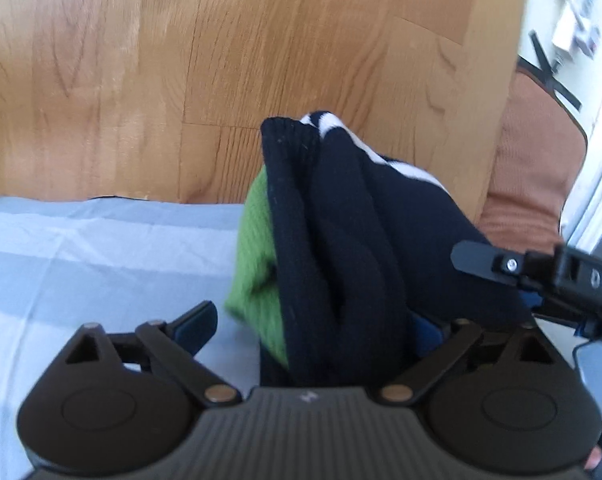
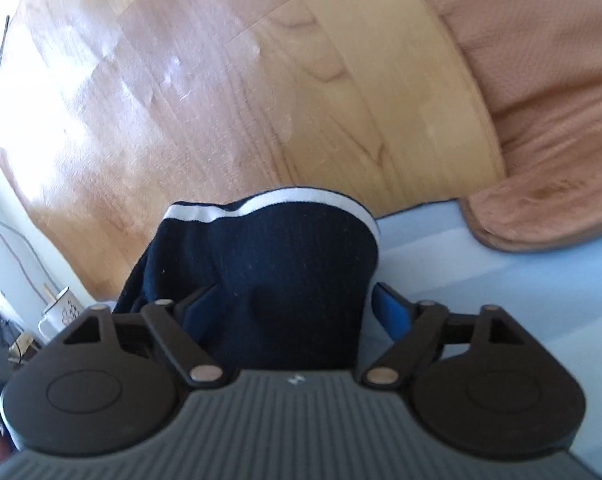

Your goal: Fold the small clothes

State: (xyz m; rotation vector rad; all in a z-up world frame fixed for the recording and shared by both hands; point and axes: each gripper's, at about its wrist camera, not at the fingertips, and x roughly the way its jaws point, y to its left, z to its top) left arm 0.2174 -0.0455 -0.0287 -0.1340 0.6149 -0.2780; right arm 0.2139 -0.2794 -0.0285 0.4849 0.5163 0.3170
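A small navy knit garment (image 1: 341, 232) with white stripes and a green part (image 1: 257, 256) is bunched up over the pale blue cloth (image 1: 81, 264). My left gripper (image 1: 313, 320) stands wide open around it, the fabric lying between its fingers. My right gripper shows at the right in the left wrist view (image 1: 501, 268), against the garment. In the right wrist view the navy garment (image 2: 277, 264) with its white band fills the space between the open fingers of my right gripper (image 2: 289, 304). Whether either gripper pinches the fabric is hidden.
A wooden table top (image 1: 221, 60) lies beyond the blue cloth (image 2: 501, 280). A brown cushion (image 2: 541, 100) sits at the right, also seen in the left wrist view (image 1: 533, 160). A white mug (image 2: 59, 308) stands at the far left, below the table edge.
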